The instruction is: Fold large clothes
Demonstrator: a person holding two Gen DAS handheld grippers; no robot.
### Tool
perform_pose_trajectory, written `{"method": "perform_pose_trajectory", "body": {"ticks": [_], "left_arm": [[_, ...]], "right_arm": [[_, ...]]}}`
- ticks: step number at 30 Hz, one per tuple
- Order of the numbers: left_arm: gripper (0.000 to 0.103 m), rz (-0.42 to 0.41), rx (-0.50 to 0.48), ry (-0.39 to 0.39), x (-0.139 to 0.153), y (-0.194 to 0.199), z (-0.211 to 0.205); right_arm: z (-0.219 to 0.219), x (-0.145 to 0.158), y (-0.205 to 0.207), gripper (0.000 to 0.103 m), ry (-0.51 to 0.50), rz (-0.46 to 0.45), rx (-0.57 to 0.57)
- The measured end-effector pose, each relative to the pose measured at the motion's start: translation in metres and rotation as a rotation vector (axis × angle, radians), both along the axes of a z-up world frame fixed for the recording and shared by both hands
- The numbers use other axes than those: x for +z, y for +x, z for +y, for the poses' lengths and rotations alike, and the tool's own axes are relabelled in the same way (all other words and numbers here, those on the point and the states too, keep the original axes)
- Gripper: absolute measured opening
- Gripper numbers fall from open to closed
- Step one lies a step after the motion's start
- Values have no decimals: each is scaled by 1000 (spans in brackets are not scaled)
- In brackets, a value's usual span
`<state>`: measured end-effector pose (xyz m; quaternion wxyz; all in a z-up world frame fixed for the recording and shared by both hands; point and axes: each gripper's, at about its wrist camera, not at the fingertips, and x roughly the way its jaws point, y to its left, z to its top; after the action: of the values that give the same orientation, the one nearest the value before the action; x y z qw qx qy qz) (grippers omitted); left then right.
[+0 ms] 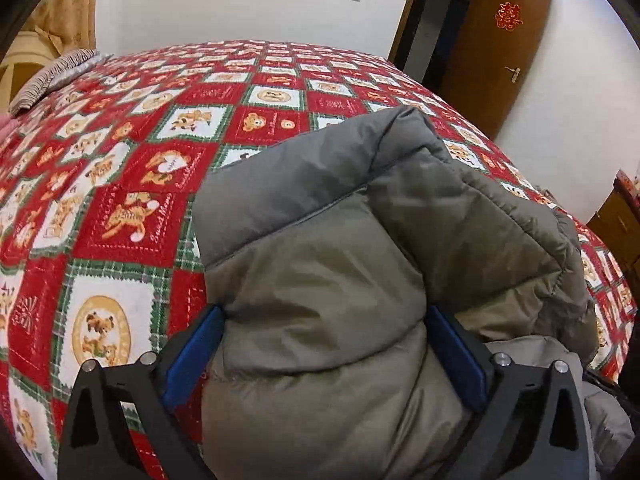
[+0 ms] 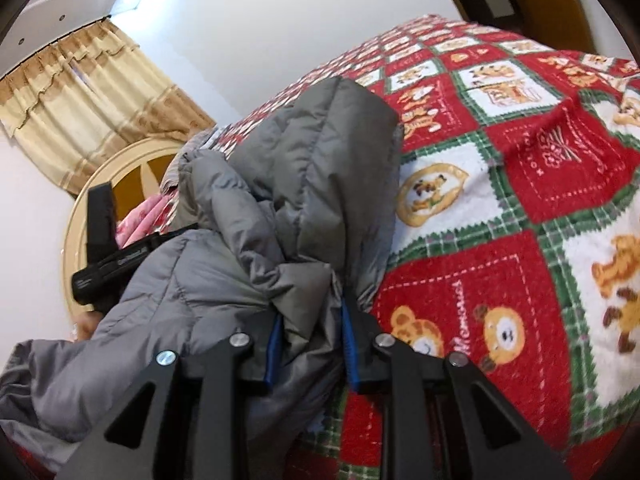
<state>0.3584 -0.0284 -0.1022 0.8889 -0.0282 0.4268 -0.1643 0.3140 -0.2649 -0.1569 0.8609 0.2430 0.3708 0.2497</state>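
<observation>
Closest to me, the blue-padded black fingers of my left gripper [image 1: 324, 344] are spread wide around a thick fold of the puffy grey quilted down jacket [image 1: 360, 264], the pads pressing into its sides so the bundle fills the gap between them. The jacket lies heaped on the bed's red, green and white bear-patterned blanket [image 1: 120, 168], its folded end reaching toward the middle of the bed.

My right gripper [image 2: 310, 344] has its fingers drawn close together, pinching a bunched piece of the same grey jacket [image 2: 304, 168] between the blue pads. From here the jacket rises in a crumpled mound near the blanket's [image 2: 520, 184] edge.

A striped grey pillow [image 1: 52, 76] sits at the far corner of the bed. A brown wooden door [image 1: 496, 52] stands open beyond it.
</observation>
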Motion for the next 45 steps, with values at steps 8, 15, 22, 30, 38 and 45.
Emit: {"method": "perform_pose_trajectory", "body": {"ticks": [8,15,22,30,38,45], "left_arm": [[101,-90,-39,76,34,-19,-5],[101,-199,11,106,85,-5,5],[101,-99,75,234,51,58,-15],[101,22,48,108,0,83,-17],[102,79,40,58,-25,98,-21],[102,7,-10,139,23,51,-9]], "right_arm": [[-27,92,-7,53,-123,-83,-108],[54,139,49,48,-339,-100,-9],[71,67,97,34,-551,20,-128],[51,27,89,32,-430,-4,-178],[46,20,95,29,-348,-9,-182],[34,58,54,35,-347,-51,-149]]}}
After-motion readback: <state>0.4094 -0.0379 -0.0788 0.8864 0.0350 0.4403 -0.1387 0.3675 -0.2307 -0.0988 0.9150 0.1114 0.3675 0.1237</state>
